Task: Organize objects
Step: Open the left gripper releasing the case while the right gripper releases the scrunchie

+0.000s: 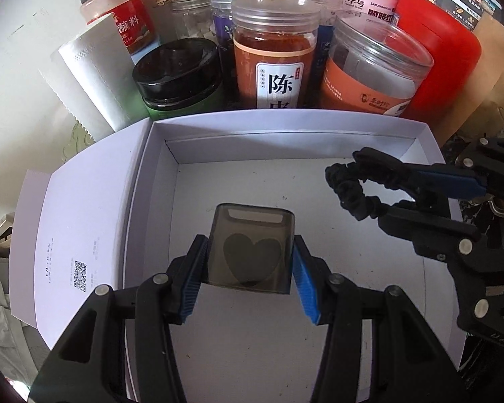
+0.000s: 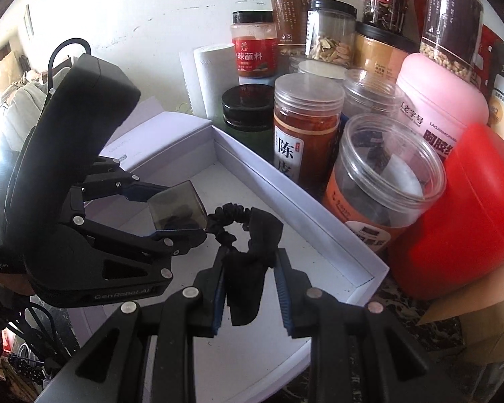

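Observation:
My left gripper (image 1: 250, 262) is shut on a smoky translucent box with a dark heart on it (image 1: 252, 248) and holds it over the open white box (image 1: 285, 124). The translucent box also shows in the right wrist view (image 2: 178, 210). My right gripper (image 2: 250, 258) is shut on a black scrunchie hair tie (image 2: 248, 245), its loop hanging forward over the white box's floor (image 2: 285, 258). In the left wrist view the right gripper (image 1: 389, 191) and scrunchie (image 1: 349, 191) sit at the box's right side.
Behind the white box stand several jars: a black-lidded green jar (image 1: 178, 77), an orange-labelled jar (image 1: 275, 50), a clear-lidded jar (image 1: 369, 70), a red container (image 1: 443, 60), a pink tub (image 2: 440, 104). A paper roll (image 1: 94, 74) stands at the left. The box lid (image 1: 80, 235) lies left.

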`<action>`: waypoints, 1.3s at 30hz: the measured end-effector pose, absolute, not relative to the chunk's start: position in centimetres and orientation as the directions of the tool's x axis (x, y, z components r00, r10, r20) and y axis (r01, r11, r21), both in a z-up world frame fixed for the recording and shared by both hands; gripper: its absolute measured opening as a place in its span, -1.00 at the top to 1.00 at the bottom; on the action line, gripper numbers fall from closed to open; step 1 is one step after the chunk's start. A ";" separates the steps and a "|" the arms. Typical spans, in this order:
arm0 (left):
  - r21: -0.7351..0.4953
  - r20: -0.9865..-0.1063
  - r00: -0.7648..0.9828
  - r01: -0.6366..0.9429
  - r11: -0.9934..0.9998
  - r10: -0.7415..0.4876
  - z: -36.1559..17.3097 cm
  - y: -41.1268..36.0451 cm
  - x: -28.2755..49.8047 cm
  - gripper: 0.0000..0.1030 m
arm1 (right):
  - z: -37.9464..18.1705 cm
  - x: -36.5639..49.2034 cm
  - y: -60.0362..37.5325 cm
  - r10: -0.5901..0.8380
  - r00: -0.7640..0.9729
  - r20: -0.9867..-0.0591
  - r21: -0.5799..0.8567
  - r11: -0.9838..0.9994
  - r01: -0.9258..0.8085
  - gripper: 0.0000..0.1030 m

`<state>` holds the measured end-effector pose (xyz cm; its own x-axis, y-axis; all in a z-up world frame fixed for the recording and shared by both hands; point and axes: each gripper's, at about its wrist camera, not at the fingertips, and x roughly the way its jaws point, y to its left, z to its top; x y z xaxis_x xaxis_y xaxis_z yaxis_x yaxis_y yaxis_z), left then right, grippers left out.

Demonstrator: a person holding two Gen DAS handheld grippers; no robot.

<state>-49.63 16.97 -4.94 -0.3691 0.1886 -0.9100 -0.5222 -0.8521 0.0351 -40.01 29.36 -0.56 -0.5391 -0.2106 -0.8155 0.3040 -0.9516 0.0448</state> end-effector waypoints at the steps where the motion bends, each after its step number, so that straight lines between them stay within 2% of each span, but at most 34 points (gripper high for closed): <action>1: 0.038 -0.911 -0.370 -0.516 -0.856 0.182 -5.0 17.0 -49.6 0.08 | -0.5 -40.0 29.3 -0.200 -0.542 -0.816 0.035 -0.953 0.300 0.48; 5: 0.046 -0.910 -0.376 -0.510 -0.859 0.175 -4.9 16.9 -49.2 0.05 | -0.7 -40.0 29.3 -0.185 -0.534 -0.825 0.024 -0.956 0.294 0.35; 8: 0.084 -0.908 -0.394 -0.503 -0.860 0.141 -4.8 17.1 -48.8 -0.10 | -0.7 -40.1 29.4 -0.169 -0.530 -0.831 0.018 -0.960 0.278 0.15; 12: 0.090 -0.902 -0.408 -0.492 -0.866 0.138 -4.3 17.0 -48.0 -0.21 | -0.2 -39.7 29.6 -0.153 -0.536 -0.830 0.006 -0.964 0.266 0.10; 14: 0.095 -0.901 -0.413 -0.488 -0.868 0.134 -4.0 17.0 -47.6 -0.22 | 0.2 -39.4 29.6 -0.143 -0.543 -0.827 -0.004 -0.965 0.261 0.01; 22: 0.094 -0.885 -0.444 -0.467 -0.879 0.141 -1.9 17.0 -46.2 -0.22 | 2.7 -37.8 29.7 -0.125 -0.573 -0.810 -0.030 -0.967 0.254 -0.01; 34: 0.078 -0.850 -0.500 -0.431 -0.899 0.165 4.4 15.8 -43.9 -0.22 | 7.2 -34.7 30.2 -0.109 -0.630 -0.768 -0.051 -0.972 0.231 -0.02; 39: 0.077 -0.833 -0.527 -0.410 -0.909 0.167 7.2 15.3 -41.9 -0.29 | 9.2 -32.8 30.1 -0.108 -0.658 -0.745 -0.062 -0.971 0.230 -0.03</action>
